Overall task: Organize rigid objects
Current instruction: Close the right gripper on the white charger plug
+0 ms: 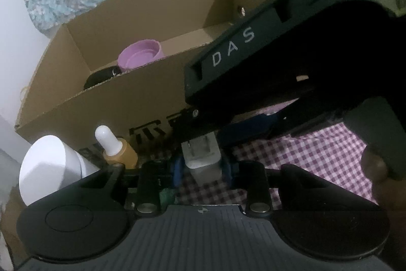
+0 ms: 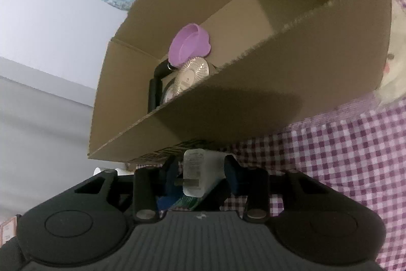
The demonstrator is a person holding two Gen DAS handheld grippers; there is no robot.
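A white plug adapter (image 1: 201, 160) with two metal prongs sits between the blue pads of my left gripper (image 1: 203, 165), which is shut on it. The same adapter (image 2: 199, 173) also lies between the blue pads of my right gripper (image 2: 201, 173), which stands around it, not fully closed. Both grippers meet just in front of an open cardboard box (image 1: 142, 98), also in the right wrist view (image 2: 228, 103). Inside the box lie a purple cap (image 1: 140, 55), a black object (image 1: 101, 76) and a silver disc (image 2: 190, 75).
A white cup (image 1: 48, 169) and an amber dropper bottle (image 1: 116, 146) with a white bulb stand left of the adapter against the box. The right gripper's black body (image 1: 279, 62) crosses the left view. Purple checked cloth (image 2: 342, 151) covers the table.
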